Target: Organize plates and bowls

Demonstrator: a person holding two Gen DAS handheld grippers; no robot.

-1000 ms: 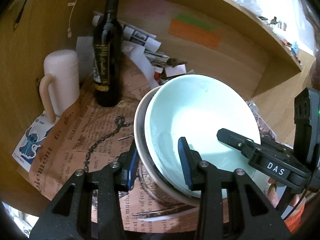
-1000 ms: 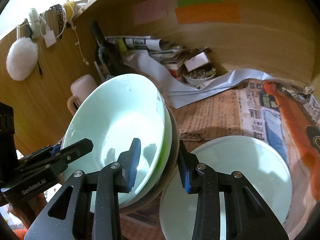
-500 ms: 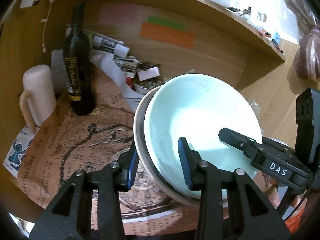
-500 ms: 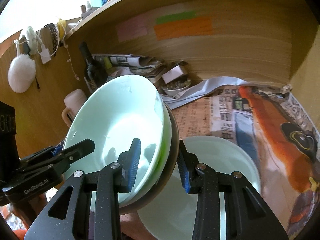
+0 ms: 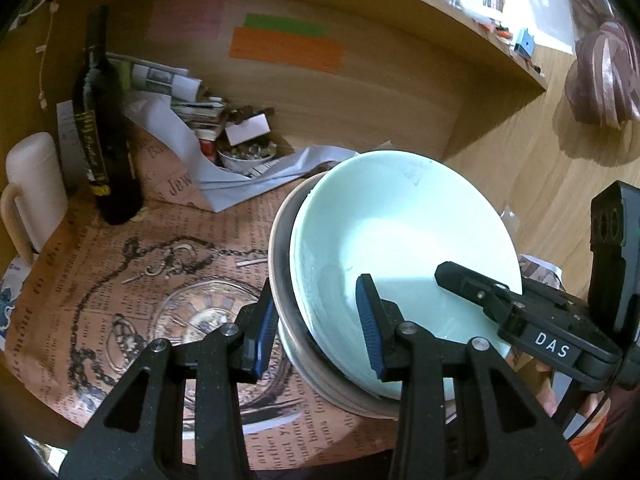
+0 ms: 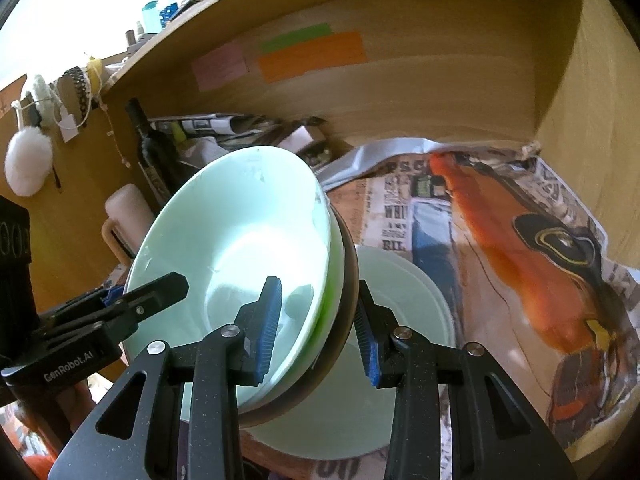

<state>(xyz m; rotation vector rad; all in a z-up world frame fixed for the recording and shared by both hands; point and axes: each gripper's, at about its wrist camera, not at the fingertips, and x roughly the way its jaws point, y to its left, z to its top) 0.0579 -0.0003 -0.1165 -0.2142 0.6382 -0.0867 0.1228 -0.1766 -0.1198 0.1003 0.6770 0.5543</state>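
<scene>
Newsprint-covered counter (image 5: 120,280) fills a wooden alcove, with a dark wine bottle (image 5: 100,128) and a cream mug (image 5: 32,188) at its far left. Pale green plate (image 6: 400,300) lies flat on the counter, under the lifted stack. That stack of nested bowls (image 5: 404,240), a pale mint one innermost, a bright green rim next and a dark brown bowl outermost, is tilted up on edge above the counter. Left tongs (image 5: 318,328) are clenched over the stack's rim, one blue pad inside the mint bowl, the other against the brown outside. Right tongs (image 6: 318,324) grasp the opposite rim likewise, straddling all the bowls
</scene>
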